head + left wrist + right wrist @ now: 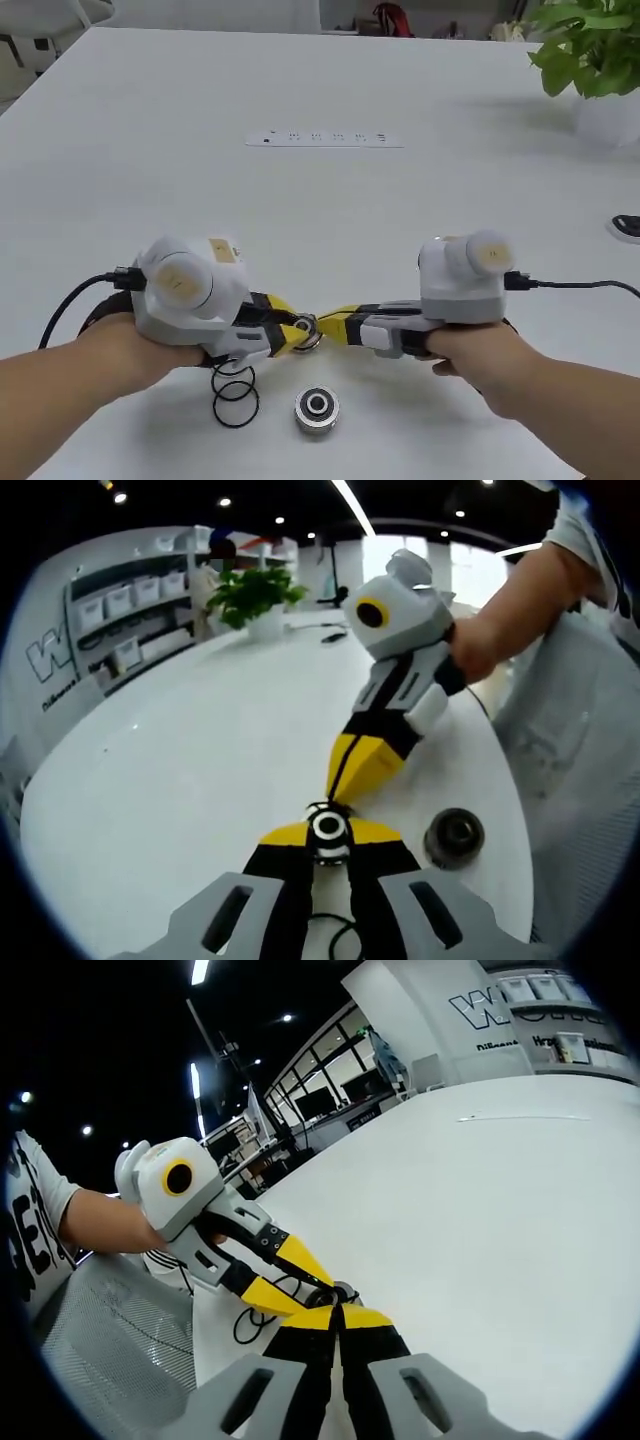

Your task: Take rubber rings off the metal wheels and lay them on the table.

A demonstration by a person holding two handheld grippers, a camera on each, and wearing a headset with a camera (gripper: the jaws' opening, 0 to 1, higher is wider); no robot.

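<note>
My left gripper (300, 334) is shut on a small metal wheel (309, 329) held just above the white table (320, 220). In the left gripper view the wheel (329, 826) sits between the yellow tips. My right gripper (325, 325) comes in from the right, its jaws shut on the thin black rubber ring at the wheel's edge (343, 1291). Two loose black rubber rings (235, 395) lie on the table below the left gripper. A second metal wheel (317, 410) rests flat beside them, also seen as the dark wheel (453, 837).
A white power strip (325, 138) lies mid-table farther away. A potted plant (590, 50) stands at the far right corner, and a dark object (627, 226) sits at the right edge. Black cables trail from both grippers.
</note>
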